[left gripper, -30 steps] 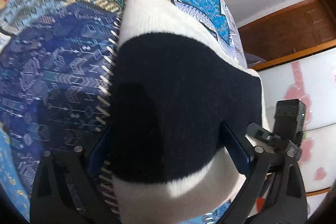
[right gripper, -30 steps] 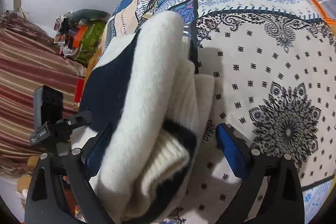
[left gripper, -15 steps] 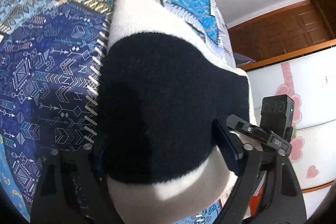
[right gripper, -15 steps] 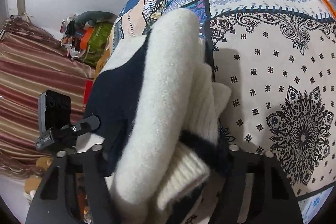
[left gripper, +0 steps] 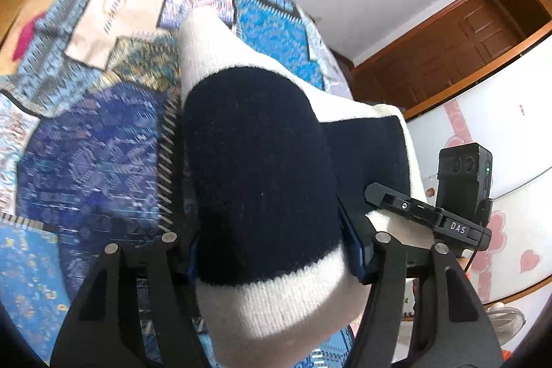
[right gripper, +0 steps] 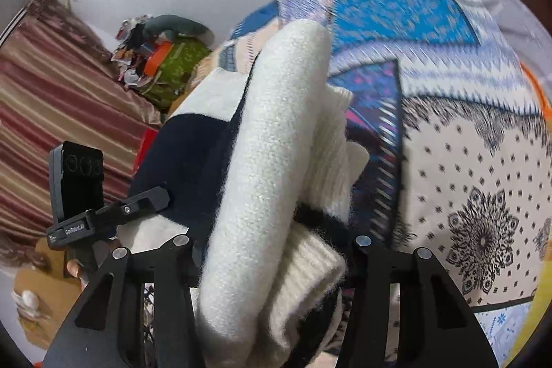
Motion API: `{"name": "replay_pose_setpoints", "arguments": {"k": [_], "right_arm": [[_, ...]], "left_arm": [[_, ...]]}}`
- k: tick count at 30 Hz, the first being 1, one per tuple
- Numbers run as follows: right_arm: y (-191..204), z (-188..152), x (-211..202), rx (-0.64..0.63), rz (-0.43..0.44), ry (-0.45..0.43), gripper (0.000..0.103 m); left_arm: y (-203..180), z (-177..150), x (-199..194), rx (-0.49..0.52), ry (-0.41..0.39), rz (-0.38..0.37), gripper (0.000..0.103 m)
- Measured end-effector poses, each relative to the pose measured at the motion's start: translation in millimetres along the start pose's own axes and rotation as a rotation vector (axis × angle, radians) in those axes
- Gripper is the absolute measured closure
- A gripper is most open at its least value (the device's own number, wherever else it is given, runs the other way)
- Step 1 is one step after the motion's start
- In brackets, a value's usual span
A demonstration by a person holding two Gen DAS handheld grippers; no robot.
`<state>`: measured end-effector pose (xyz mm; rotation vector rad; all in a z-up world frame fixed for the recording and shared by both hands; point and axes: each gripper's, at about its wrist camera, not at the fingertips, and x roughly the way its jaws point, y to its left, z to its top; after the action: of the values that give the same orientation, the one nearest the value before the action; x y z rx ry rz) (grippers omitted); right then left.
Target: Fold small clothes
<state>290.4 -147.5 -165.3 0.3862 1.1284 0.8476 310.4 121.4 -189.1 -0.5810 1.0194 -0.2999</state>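
A folded navy and cream knit sweater fills the middle of both wrist views, raised off the patterned bedspread. My left gripper has its jaws closing, and both blue pads press into the sweater's dark band. In the right wrist view the sweater shows its stacked cream layers and ribbed cuff. My right gripper is closing too, squeezing that thick end. The other gripper's camera block shows at the sweater's far side.
The patchwork bedspread lies under and beyond the sweater. A wooden door and a white cabinet with pink hearts stand at the right. Striped curtains and a cluttered green bag are at the left.
Both grippers went from wide open around the sweater to clamped on it. They then rose, lifting the bundle away from the bedspread.
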Motion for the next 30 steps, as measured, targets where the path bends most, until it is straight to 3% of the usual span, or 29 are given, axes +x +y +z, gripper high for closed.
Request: {"name": "replay_pose_setpoints", "arguments": {"k": [7, 15, 30], "right_arm": [[46, 6, 9, -0.087, 0.026, -0.029, 0.057], [69, 3, 50, -0.116, 0.042, 0.025, 0.057], [39, -14, 107, -0.050, -0.010, 0.146, 0.057]], "left_arm": [[13, -4, -52, 0.001, -0.078, 0.016, 0.040], [47, -20, -76, -0.045, -0.089, 0.055, 0.040], [120, -45, -22, -0.184, 0.029, 0.058, 0.040]]}}
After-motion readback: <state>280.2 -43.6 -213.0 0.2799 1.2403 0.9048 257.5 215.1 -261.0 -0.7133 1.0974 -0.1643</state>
